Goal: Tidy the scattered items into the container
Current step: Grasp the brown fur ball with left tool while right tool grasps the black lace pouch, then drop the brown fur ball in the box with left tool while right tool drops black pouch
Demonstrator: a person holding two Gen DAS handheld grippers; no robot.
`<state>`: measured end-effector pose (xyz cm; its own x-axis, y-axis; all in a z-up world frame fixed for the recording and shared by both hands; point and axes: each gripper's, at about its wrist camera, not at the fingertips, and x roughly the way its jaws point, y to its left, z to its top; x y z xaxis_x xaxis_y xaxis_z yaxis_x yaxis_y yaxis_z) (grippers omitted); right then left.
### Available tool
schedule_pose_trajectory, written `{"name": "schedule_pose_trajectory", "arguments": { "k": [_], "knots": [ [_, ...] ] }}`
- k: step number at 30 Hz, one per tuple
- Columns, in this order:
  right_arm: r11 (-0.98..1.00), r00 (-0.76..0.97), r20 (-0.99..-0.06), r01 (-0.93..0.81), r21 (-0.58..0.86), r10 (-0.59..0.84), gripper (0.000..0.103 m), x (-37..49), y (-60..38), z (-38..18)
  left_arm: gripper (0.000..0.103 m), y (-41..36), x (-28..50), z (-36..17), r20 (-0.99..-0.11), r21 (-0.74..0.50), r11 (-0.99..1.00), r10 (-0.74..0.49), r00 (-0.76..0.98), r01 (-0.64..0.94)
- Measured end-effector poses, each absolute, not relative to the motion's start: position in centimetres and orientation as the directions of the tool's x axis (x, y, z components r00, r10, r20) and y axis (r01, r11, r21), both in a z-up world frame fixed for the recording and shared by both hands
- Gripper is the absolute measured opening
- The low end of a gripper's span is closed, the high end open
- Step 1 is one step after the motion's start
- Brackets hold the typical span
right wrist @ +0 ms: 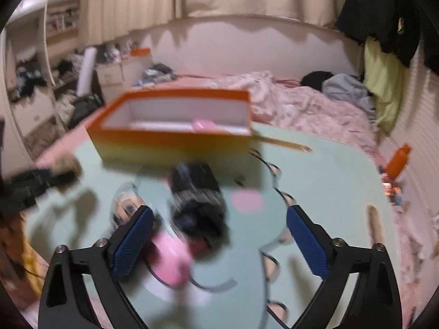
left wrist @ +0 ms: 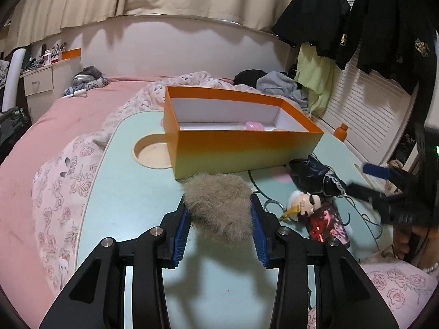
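Observation:
My left gripper (left wrist: 218, 208) is shut on a beige fur pom-pom (left wrist: 219, 205) and holds it above the pale green table (left wrist: 131, 208), just in front of the orange box (left wrist: 241, 142). The box is open, with a pink item (left wrist: 255, 125) inside. A small doll figure (left wrist: 307, 201), a red-patterned pouch (left wrist: 328, 223) and a black cloth item (left wrist: 315, 175) lie to the right. My right gripper (right wrist: 219, 235) is open above a black item (right wrist: 197, 200) and a pink item (right wrist: 170, 257); this view is blurred. The box (right wrist: 175, 142) shows beyond it.
The table stands on a bed with a pink floral blanket (left wrist: 63, 186). A round cup recess (left wrist: 151, 155) lies left of the box. An orange bottle (right wrist: 399, 161) lies at the table's right edge. A thin cord (right wrist: 274, 181) winds over the table. Dark clothes (left wrist: 384, 22) hang at the right.

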<state>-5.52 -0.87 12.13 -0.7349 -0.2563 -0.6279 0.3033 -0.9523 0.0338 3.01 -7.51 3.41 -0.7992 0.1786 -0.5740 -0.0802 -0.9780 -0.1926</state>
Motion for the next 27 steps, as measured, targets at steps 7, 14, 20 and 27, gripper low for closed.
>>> {"name": "schedule_pose_trajectory", "arguments": {
  "k": [7,14,20,27],
  "knots": [
    [-0.954,-0.633,-0.730,0.288,0.088,-0.258,0.053,-11.2,-2.1,9.3,0.042,-6.5,2.7,3.0,-0.584,-0.185,-0.978,0.191,-0.789,-0.100],
    [-0.952,-0.668,-0.681,0.250,0.175,-0.300,0.037,-10.4,0.3,9.1,0.042,-6.4,2.3,2.5,-0.596,-0.187,-0.978,0.187,-0.781,-0.091],
    [-0.957,-0.712,-0.647,0.271,0.103,-0.271,0.037,-8.4,-0.9,9.7,0.042,-6.3,2.4,2.7,-0.588,-0.196,-0.975,0.201,-0.783,-0.103],
    [-0.944,-0.728,-0.614,0.313,0.099,-0.306,0.037,-7.4,-1.6,11.3,0.042,-5.5,1.1,3.8,-0.575,-0.192,-0.974,0.213,-0.790,-0.123]
  ]
}}
